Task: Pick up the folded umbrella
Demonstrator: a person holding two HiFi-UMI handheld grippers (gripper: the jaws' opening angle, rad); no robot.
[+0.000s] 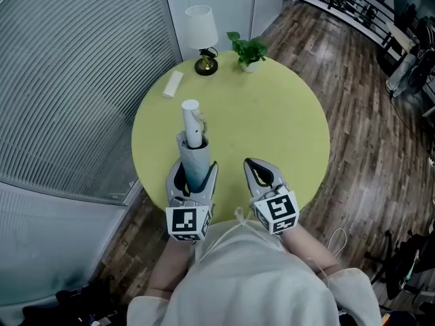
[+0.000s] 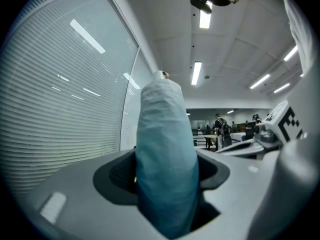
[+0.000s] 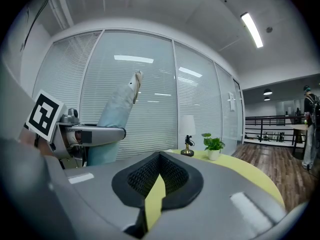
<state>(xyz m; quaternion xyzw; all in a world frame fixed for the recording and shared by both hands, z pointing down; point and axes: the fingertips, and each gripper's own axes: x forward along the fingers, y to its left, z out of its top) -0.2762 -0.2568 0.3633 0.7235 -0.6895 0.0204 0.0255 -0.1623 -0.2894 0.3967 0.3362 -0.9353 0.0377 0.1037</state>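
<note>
Clamping left gripper (image 1: 196,166) on folded umbrella (image 1: 192,124), holding it upright above table (image 1: 272,107) for lift; right gripper (image 1: 253,165) idling, jaws together.

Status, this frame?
Left tool clamped on light blue folded umbrella, handle up. Right tool shut, empty. White lamp, green potted plant at yellow round table's far edge.

Open-plan office interior. At left of the head view, floor-to-ceiling glass partitions (image 1: 75,80) backed by closed slatted blinds mark off an enclosed room. A round yellow-green meeting table (image 1: 292,128) carries a small table lamp (image 1: 202,36) and a potted plant (image 1: 248,51). Wood-plank flooring (image 1: 367,155) runs to a dark railing (image 1: 353,2) at upper right. The left gripper view shows a white ceiling with linear strip lights (image 2: 196,73) and, at centre right in the distance, people (image 2: 219,129) standing among desks.
</note>
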